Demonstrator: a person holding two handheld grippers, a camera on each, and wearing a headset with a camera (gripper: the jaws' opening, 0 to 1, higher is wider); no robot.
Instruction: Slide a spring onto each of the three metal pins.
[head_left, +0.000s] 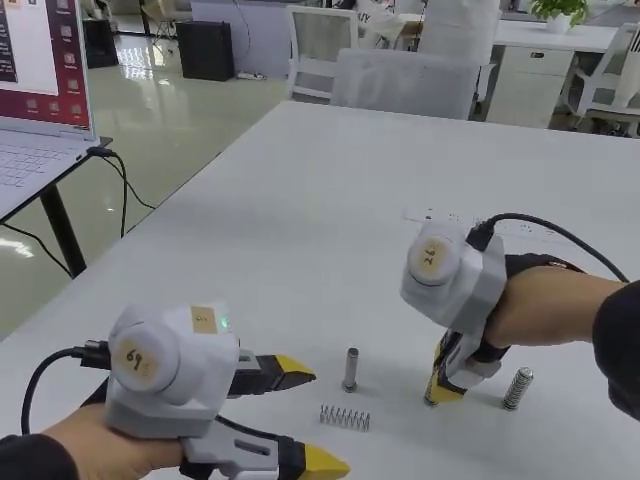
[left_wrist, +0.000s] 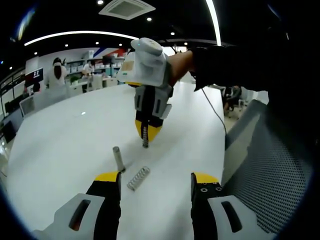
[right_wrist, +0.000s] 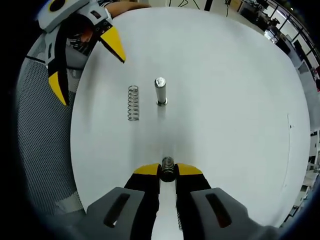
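A bare metal pin (head_left: 351, 368) (left_wrist: 118, 158) (right_wrist: 160, 90) stands upright on the white table (head_left: 330, 220). A loose spring (head_left: 345, 417) (left_wrist: 138, 178) (right_wrist: 133, 102) lies flat beside it. My left gripper (head_left: 312, 418) (left_wrist: 155, 180) is open, level with the table, its jaws facing the loose spring. My right gripper (head_left: 440, 393) (right_wrist: 168, 174) points down, shut on an upright spring (left_wrist: 145, 136) (right_wrist: 168, 167) whose lower end meets the table; whether a pin is inside it I cannot tell. To its right stands another pin wearing a spring (head_left: 517, 388).
A laptop (head_left: 35, 100) sits on a stand at the far left, with a cable (head_left: 118, 175) hanging past the table's left edge. Chairs (head_left: 400, 80) stand beyond the far edge. The right gripper's cable (head_left: 560, 235) trails over the table.
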